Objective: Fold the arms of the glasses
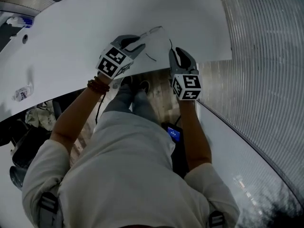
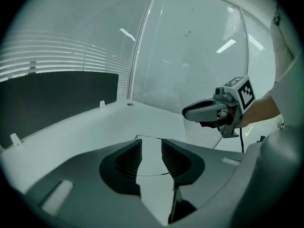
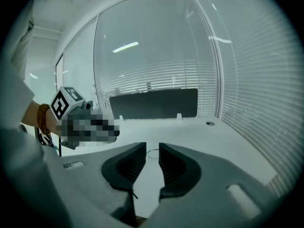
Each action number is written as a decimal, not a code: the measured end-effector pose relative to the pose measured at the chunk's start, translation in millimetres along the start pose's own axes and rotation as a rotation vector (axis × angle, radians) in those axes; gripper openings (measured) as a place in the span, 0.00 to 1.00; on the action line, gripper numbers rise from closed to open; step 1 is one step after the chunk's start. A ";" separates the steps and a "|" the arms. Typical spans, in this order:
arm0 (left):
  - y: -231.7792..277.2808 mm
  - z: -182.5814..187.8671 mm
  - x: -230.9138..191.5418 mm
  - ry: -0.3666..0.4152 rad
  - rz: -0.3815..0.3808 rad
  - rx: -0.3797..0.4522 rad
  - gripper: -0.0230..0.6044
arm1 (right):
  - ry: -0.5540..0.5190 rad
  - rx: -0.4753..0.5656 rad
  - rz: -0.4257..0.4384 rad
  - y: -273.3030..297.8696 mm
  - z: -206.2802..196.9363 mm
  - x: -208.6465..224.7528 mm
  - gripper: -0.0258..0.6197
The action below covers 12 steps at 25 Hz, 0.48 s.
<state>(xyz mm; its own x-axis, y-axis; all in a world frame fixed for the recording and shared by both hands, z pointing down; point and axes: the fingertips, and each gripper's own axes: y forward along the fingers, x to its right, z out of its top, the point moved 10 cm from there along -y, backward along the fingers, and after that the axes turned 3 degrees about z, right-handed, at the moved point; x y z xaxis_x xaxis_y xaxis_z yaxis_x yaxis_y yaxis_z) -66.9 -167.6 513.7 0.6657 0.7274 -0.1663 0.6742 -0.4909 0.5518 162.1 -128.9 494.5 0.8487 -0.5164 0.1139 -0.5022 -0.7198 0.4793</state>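
Head view — inspector: Where are the glasses (image 3: 153,154) located?

Technician: They are laid on the white table (image 1: 71,32), close to its near edge; only thin wire rims can be made out.

Inspector: How are the jaws set?

Technician: The left hand-held gripper (image 1: 138,42) is held over that table edge with jaws spread wide and nothing gripped. The right hand-held gripper (image 1: 176,53) is held over the same edge, jaws parted more narrowly, likewise empty.
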 end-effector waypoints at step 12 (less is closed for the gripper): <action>61.1 -46.8 -40.2 -0.087 0.011 -0.146 0.28 | 0.029 -0.176 0.039 77.1 -60.8 52.4 0.22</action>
<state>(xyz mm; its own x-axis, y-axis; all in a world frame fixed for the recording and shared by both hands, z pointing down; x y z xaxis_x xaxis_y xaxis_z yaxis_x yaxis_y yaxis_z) -67.4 -204.4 592.3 0.7022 0.6752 -0.2259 0.6174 -0.4194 0.6655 177.9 -183.3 590.4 0.8351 -0.5267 0.1590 -0.5001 -0.6063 0.6183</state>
